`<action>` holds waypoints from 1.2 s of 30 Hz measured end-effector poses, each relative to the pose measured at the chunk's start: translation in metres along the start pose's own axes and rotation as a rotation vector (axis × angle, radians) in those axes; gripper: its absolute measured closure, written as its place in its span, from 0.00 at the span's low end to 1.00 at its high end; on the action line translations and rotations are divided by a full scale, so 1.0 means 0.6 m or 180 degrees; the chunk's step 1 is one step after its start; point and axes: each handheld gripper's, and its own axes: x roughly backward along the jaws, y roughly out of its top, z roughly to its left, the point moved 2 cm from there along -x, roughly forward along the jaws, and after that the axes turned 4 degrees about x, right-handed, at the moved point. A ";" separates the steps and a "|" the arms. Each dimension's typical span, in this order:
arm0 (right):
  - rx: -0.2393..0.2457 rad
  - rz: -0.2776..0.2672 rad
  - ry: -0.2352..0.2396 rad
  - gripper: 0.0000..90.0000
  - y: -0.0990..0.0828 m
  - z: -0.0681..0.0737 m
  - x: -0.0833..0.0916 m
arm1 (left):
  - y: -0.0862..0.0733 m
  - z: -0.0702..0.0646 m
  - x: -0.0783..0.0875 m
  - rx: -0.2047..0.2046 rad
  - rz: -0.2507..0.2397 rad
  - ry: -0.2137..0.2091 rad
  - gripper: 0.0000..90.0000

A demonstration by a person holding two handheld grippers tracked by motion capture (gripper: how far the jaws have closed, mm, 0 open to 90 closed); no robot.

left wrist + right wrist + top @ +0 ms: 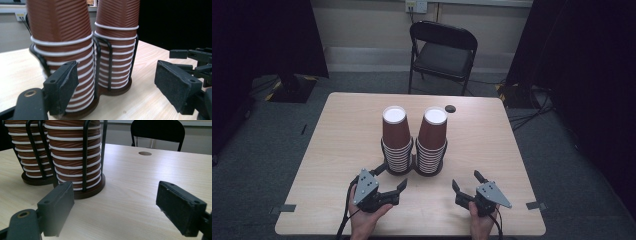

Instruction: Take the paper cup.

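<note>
Two stacks of upside-down brown ribbed paper cups with white rims, the left stack (396, 137) and the right stack (432, 137), stand in a black wire holder (413, 169) at the table's middle. My left gripper (392, 176) is open just in front of the left stack, one jaw close beside the holder's base. In the left gripper view both stacks (60, 30) (116, 37) rise close ahead, and nothing is pressed between the jaws (116, 72). My right gripper (467, 181) is open over bare table, right of the holder. Its own view has the nearer stack (72, 157) ahead to the left.
The light wooden table (347, 125) has a small dark round spot (450, 108) near its far edge. A black folding chair (443, 47) stands behind the table. Bare tabletop lies left and right of the holder. Dark curtains hang on both sides.
</note>
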 end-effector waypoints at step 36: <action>0.0023 0.0014 0.0004 0.17 0.000 0.000 -0.001 | 0.108 -0.030 -0.068 -0.0137 -0.0100 -0.0242 0.24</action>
